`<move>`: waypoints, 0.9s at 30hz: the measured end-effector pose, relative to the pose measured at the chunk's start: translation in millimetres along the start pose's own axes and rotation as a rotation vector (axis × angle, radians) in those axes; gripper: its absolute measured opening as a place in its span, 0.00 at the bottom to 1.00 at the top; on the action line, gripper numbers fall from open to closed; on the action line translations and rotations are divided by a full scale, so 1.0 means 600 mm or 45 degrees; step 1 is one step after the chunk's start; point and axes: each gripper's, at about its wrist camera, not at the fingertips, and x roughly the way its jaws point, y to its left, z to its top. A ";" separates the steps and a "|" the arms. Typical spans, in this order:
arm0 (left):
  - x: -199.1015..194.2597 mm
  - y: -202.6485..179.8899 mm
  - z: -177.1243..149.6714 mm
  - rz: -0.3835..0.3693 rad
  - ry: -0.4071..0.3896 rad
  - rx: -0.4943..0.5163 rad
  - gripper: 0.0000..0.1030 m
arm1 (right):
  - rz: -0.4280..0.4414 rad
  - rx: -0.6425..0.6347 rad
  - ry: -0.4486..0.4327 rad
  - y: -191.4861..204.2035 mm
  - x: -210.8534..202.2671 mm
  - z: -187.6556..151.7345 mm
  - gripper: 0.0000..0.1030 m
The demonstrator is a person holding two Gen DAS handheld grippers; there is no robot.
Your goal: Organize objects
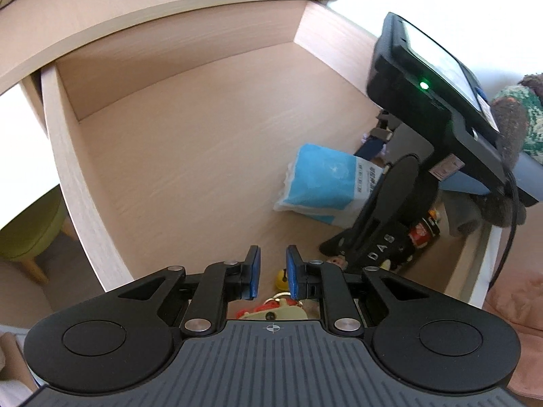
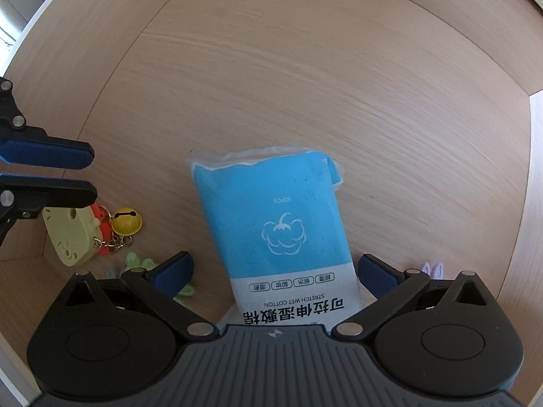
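Observation:
A blue and white pack of wet cotton wipes [image 2: 275, 234] lies on the floor of an open wooden drawer [image 1: 190, 149]; it also shows in the left wrist view [image 1: 322, 179]. My right gripper [image 2: 275, 271] is open, its fingers either side of the pack's near end, not touching it. My left gripper [image 1: 273, 271] is open by a narrow gap and empty, hovering above a keychain with a pale yellow charm [image 2: 69, 237], an orange charm and a yellow bell [image 2: 126, 220]. The left gripper also shows at the left of the right wrist view [image 2: 90, 173].
Small green trinkets [image 2: 135, 261] lie near the keychain. A purple rabbit-ear piece [image 2: 431, 268] lies right of the pack. The drawer's left wall [image 1: 78, 176] and back wall [image 1: 176, 54] bound the space. A green stool [image 1: 30, 230] stands outside, left.

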 end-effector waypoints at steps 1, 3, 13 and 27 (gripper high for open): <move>-0.001 -0.002 -0.001 -0.001 0.003 0.011 0.17 | 0.001 0.009 -0.004 0.000 -0.001 -0.001 1.00; 0.002 -0.006 -0.003 0.002 0.010 0.026 0.17 | 0.014 0.023 -0.026 -0.002 -0.005 -0.007 1.00; 0.000 -0.037 -0.009 0.009 0.048 0.080 0.17 | -0.080 0.153 -0.351 -0.004 -0.093 -0.090 0.51; 0.002 -0.051 0.031 0.109 0.334 0.206 0.17 | 0.002 0.535 -0.807 -0.133 -0.217 -0.289 0.49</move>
